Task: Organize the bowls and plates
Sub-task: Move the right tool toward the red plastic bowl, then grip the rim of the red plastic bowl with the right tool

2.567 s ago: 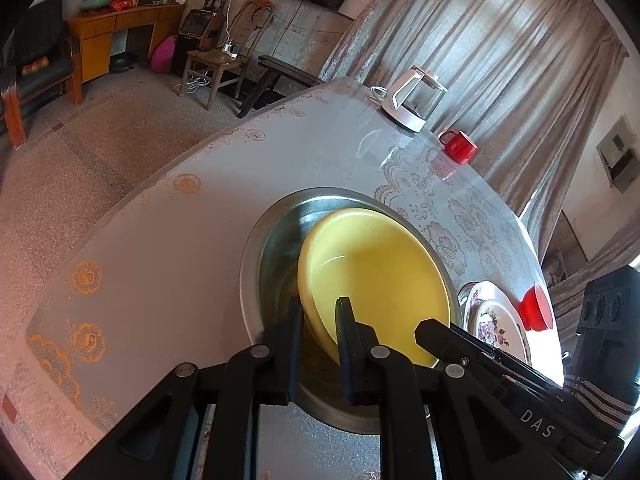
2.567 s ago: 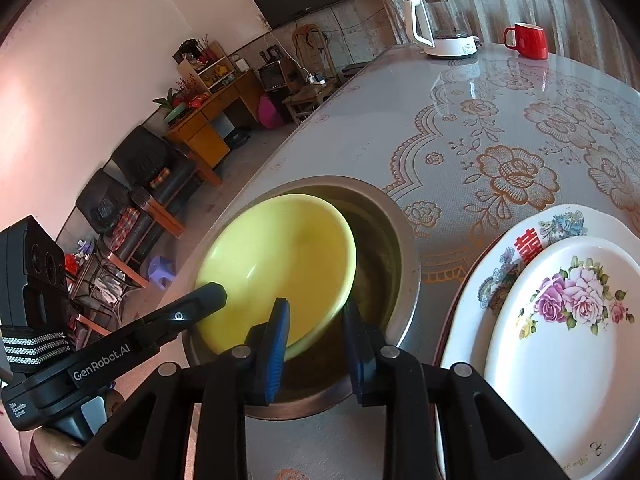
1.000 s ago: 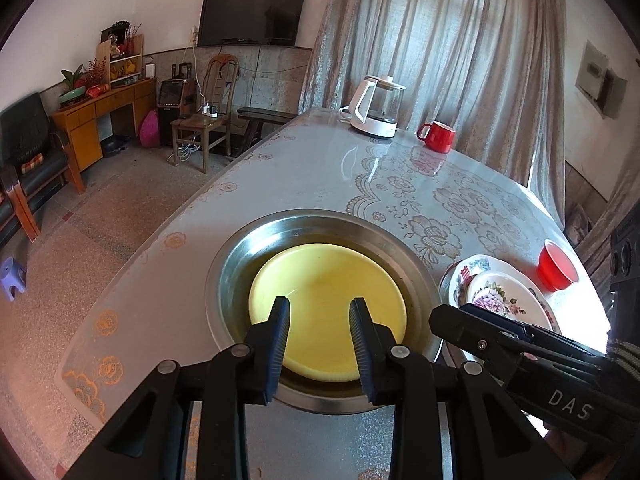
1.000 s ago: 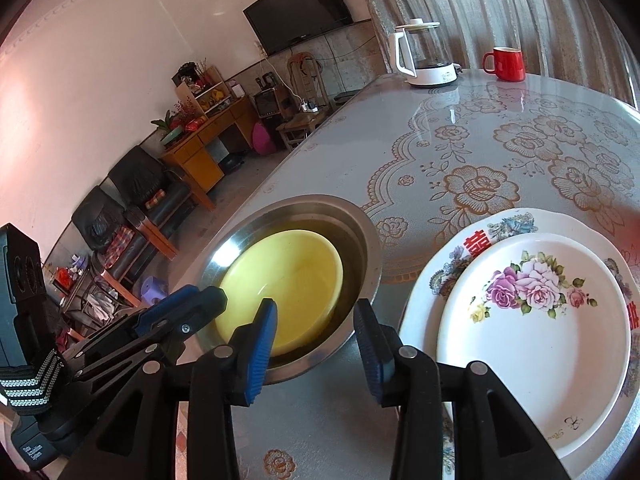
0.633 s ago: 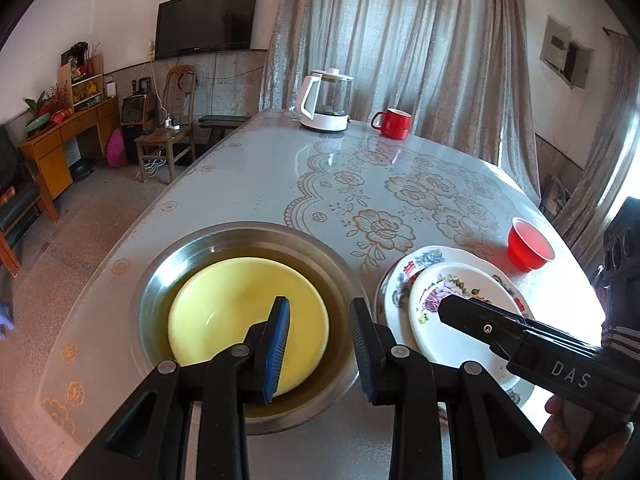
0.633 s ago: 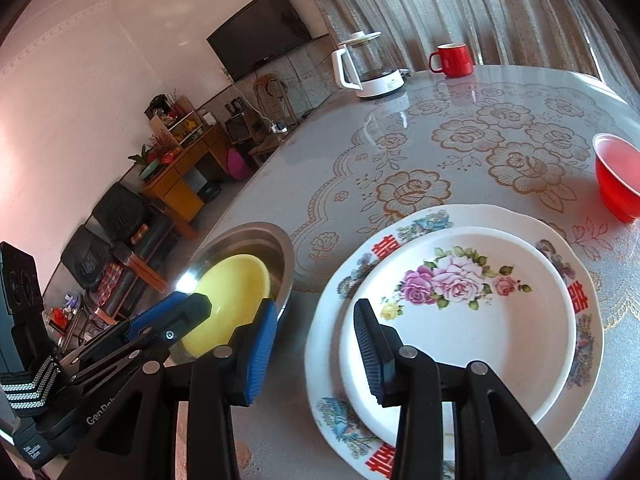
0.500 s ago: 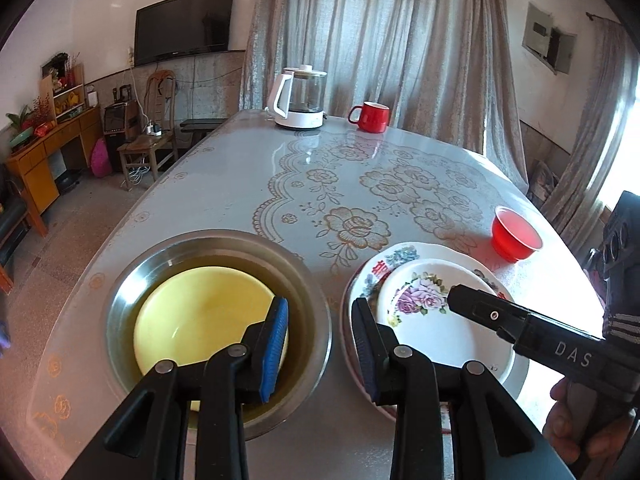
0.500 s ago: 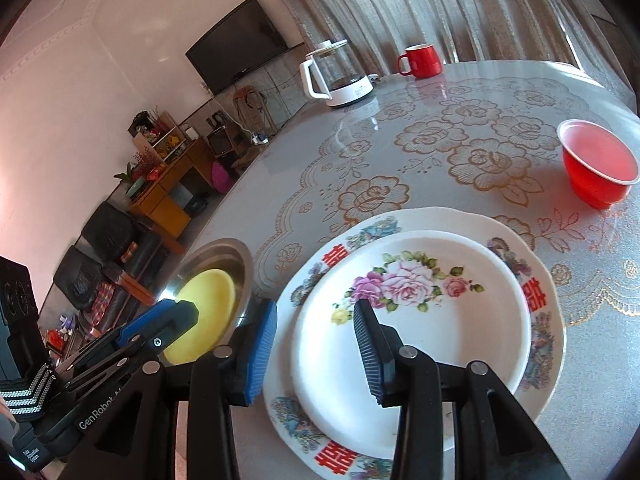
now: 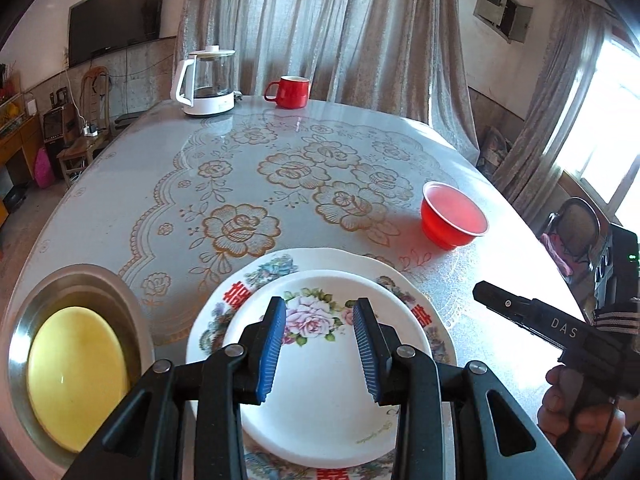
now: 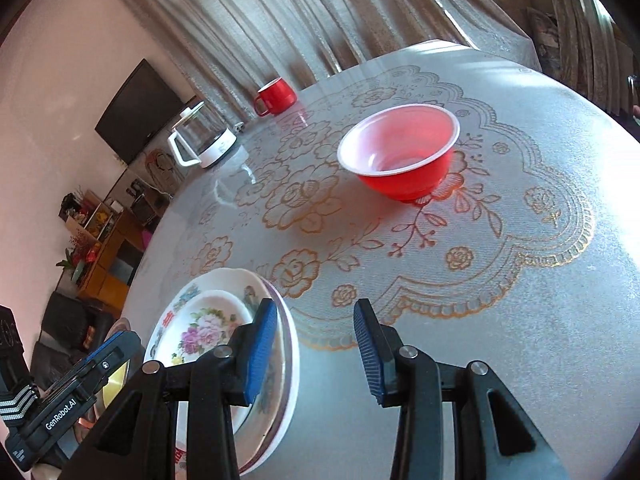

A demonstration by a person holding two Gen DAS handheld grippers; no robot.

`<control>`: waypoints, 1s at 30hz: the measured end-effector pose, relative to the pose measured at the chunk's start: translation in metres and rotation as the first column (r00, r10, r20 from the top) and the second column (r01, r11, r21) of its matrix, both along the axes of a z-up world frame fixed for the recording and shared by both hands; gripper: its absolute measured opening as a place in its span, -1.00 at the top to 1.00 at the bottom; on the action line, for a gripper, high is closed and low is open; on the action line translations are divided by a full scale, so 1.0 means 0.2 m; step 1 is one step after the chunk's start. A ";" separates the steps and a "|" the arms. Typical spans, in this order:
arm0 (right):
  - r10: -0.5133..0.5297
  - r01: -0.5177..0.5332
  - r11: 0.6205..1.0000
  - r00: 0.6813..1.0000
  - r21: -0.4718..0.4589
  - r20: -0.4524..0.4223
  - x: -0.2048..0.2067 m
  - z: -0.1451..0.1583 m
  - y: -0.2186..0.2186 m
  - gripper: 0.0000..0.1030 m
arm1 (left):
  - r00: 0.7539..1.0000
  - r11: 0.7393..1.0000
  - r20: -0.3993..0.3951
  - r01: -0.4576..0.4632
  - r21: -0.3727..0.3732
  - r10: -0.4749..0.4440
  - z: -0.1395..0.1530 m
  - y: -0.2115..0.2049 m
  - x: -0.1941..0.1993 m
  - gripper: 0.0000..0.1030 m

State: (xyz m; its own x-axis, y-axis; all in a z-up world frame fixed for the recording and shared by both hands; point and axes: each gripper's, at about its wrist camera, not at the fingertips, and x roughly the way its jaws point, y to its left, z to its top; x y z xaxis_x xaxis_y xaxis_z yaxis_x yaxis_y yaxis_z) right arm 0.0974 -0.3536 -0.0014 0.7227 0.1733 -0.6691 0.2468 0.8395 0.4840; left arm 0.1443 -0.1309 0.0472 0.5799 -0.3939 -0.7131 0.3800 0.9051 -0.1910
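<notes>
Ordinary living room, heavy curtains, TV on the wall, and a big round counter (image 9: 280, 148) with a gold-flower cover where all the dishes sit. The small floral plate (image 9: 320, 380) is stacked on the big floral plate (image 9: 424, 304), the yellow bowl (image 9: 76, 372) sits inside the steel basin (image 9: 80, 280) just beside them, and the red bowl (image 10: 400, 152) stands on its own further out. What worries me: that cover looks slick, so a sloppy pinch on the thin red bowl could probably skid or tip it, and a clumsy nudge could slide the top plate off the stack. The left gripper (image 9: 320, 344) hangs tilted down over the small plate, its fingers have just been spreading a bit, nothing between them. The right gripper (image 10: 316, 344) angles down toward the red bowl, fingers apart, empty too.
</notes>
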 end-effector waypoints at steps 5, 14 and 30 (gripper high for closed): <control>-0.081 0.081 0.997 0.997 -0.007 0.005 0.01 0.01 -0.17 0.31 | 0.997 0.997 -0.046 0.065 -0.030 -0.066 0.00 -0.15 0.07 0.31; -0.177 0.178 0.984 0.984 -0.008 0.032 0.09 0.05 -0.42 0.56 | 0.974 0.979 -0.132 0.168 -0.113 -0.182 -0.01 -0.48 0.25 0.09; -0.245 0.246 0.966 0.969 0.074 -0.025 0.38 -0.11 -0.64 0.73 | 0.940 0.977 -0.277 0.164 -0.139 -0.198 -0.20 -0.96 0.62 0.50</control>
State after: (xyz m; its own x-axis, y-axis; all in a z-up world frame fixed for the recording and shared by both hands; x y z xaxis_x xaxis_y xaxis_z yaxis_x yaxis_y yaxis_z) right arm 0.1735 -0.4822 -0.0230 0.7388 0.0428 -0.6725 0.4489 0.7130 0.5386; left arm 0.2690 -0.3233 0.0067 0.2679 -0.5603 -0.7838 0.4489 0.7924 -0.4130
